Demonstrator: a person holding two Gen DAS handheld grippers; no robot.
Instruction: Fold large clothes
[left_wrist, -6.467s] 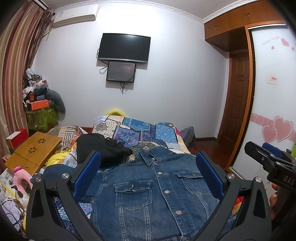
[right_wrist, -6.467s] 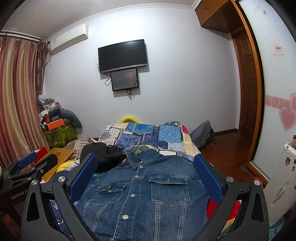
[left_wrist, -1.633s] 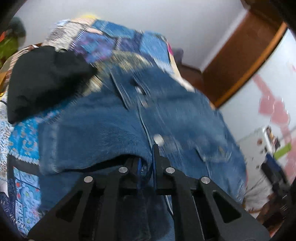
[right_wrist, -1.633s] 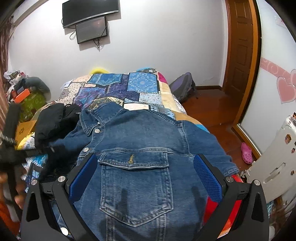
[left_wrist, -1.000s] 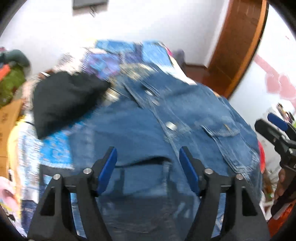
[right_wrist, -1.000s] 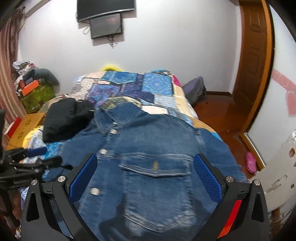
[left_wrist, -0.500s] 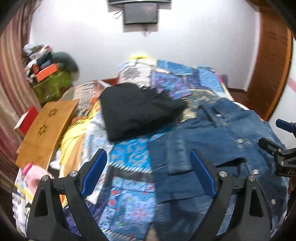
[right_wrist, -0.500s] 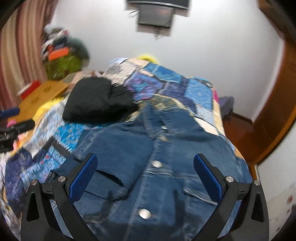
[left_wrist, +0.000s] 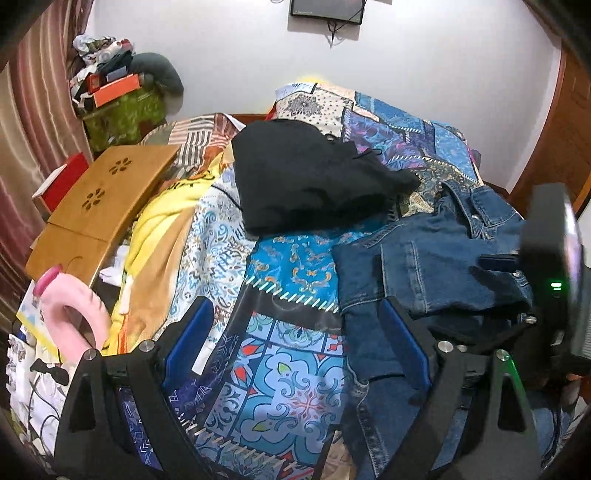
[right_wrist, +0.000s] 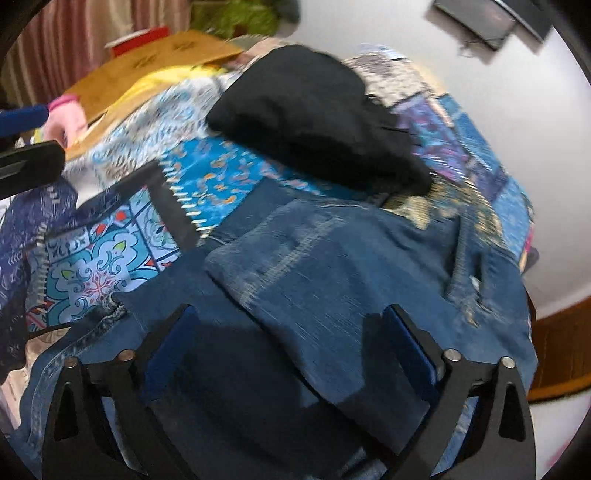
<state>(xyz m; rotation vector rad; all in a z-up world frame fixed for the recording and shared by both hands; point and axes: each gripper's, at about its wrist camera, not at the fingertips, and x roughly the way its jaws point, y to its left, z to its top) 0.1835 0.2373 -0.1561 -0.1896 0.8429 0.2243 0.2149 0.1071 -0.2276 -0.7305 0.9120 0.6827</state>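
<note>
I am leaving the sleeve folded across the denim jacket. My left gripper, jaws wide and empty, is hovering beside the jacket; my right gripper, jaws closing on nothing, is hovering above it.

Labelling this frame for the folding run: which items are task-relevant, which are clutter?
Job:
denim jacket, one sleeve folded over its front
left gripper, open
right gripper, closing, above the denim

Clutter:
black garment
patchwork bedspread
wooden lap desk
pink pillow

Even indoor light; right view motion-blurred (fisheye-warped).
</note>
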